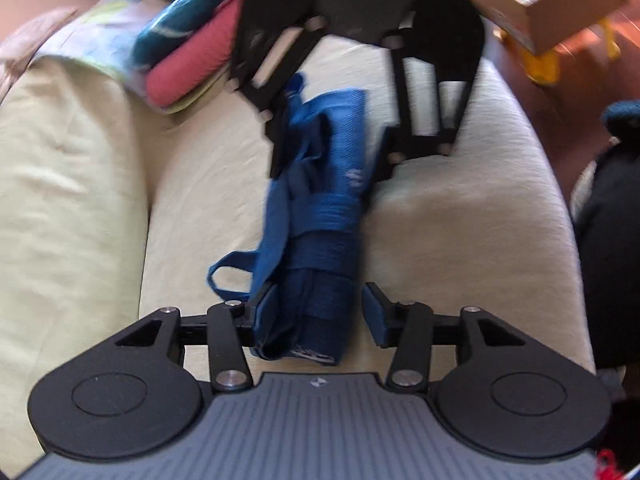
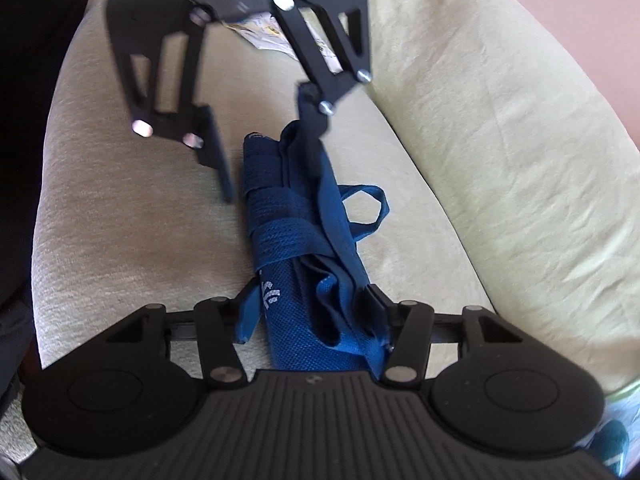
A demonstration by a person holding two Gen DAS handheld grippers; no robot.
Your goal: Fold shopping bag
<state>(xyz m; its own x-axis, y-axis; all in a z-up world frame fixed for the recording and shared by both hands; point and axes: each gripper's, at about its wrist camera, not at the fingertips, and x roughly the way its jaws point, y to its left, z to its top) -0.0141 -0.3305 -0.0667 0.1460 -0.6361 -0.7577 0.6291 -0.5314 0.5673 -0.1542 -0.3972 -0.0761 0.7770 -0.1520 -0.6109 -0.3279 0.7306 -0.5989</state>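
A blue shopping bag lies folded into a long narrow bundle on a cream sofa cushion, its straps wrapped around the middle and one loop sticking out. My left gripper is open with its fingers on either side of one end. My right gripper is open around the other end of the bag, facing the left one. Each gripper shows in the other's view: the right one and the left one.
Folded cloths, red and teal, are stacked at the sofa's back. A cardboard box stands on the floor beyond the cushion. The sofa's back cushion rises beside the bag. A printed paper lies on the seat.
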